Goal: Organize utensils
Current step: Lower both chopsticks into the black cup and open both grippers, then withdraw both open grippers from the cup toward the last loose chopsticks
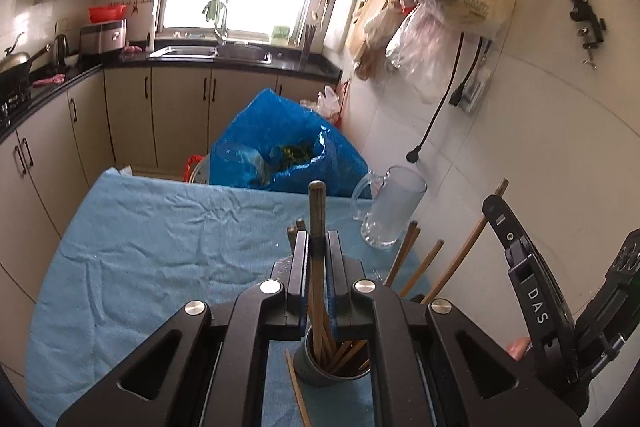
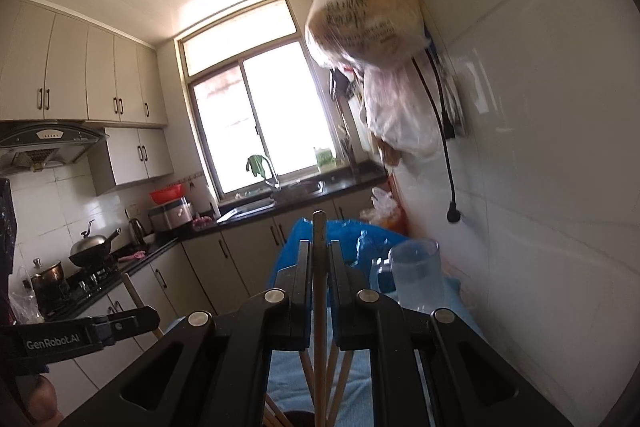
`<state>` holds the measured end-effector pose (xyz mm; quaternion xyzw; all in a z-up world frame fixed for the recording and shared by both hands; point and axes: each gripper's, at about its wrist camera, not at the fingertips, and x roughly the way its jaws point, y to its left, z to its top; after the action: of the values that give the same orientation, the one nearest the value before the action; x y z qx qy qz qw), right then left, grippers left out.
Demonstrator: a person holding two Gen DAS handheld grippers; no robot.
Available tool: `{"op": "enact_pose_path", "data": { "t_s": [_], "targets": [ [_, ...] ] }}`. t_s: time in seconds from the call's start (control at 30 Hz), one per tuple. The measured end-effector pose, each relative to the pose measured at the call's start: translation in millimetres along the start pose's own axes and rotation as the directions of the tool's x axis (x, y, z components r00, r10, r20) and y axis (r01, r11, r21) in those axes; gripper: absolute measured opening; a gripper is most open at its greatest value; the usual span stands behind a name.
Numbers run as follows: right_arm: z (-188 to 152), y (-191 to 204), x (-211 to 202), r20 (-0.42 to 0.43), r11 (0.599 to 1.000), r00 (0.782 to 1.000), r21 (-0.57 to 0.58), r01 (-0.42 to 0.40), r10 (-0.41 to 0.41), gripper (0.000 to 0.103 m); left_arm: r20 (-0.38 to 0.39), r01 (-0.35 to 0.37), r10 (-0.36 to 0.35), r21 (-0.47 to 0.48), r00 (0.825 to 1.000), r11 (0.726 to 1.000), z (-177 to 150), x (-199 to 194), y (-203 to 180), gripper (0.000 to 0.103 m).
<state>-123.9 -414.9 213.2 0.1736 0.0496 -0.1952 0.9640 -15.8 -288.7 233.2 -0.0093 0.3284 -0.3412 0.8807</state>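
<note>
- The left gripper (image 1: pixel 318 239) is clamped on one chopstick (image 1: pixel 317 211), which stands upright between the jaws. Its lower end runs down into the grey cup (image 1: pixel 320 367) right under the gripper.
- The right gripper (image 2: pixel 319 255) is likewise closed on a chopstick (image 2: pixel 319 227), held near vertical with its top poking above the fingertips. The cup is barely in this view, only a dark edge at the bottom.
- To do this step well, I judge each stick should be kept vertical and lowered or lifted straight along the cup's axis. Tilting would lever against the other sticks crowded in the cup and could tip it.
- The two grippers work close together, so one should move at a time.
- More chopsticks fan out of the cup toward the right, leaning against each other.
- One loose stick (image 1: pixel 298 391) lies on the blue cloth (image 1: pixel 140 247), just left of the cup.
- A glass mug (image 1: pixel 390 213) stands farther off on the cloth near the wall, apart from the cup.
</note>
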Motion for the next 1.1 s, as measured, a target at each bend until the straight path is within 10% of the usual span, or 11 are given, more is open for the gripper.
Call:
{"op": "enact_pose_path", "data": {
  "t_s": [0.13,0.2,0.33,0.6,0.8,1.1],
  "targets": [
    [-3,-2,4,-0.037,1.000,0.999,0.013,-0.014,0.014,0.010,-0.017,-0.003,0.003,-0.005,1.000,1.000,-3,3,2,0.012],
    [-2,-2,4,-0.042,1.000,0.999,0.011,-0.015,0.015,0.013,-0.014,-0.003,0.002,-0.013,1.000,1.000,-2,0,4,0.034],
    [5,-2,-9,-0.017,1.000,1.000,0.014,-0.021,0.021,0.032,0.011,-0.008,0.008,-0.015,1.000,1.000,-2,-12,7,0.036],
    [-2,-3,-55,-0.072,0.998,0.995,0.023,-0.063,0.064,0.036,0.007,-0.059,0.060,-0.039,0.998,0.997,-25,-40,40,0.045],
    [-65,-2,-63,-0.299,0.994,0.949,0.023,-0.103,0.105,0.050,-0.110,-0.151,0.139,-0.112,0.984,0.982,-80,-38,100,0.060],
    [-141,-6,-45,-0.521,0.998,0.852,0.055,-0.022,0.047,0.094,-0.364,-0.313,0.225,-0.206,0.904,0.927,-178,-18,179,0.067]
  ]
}}
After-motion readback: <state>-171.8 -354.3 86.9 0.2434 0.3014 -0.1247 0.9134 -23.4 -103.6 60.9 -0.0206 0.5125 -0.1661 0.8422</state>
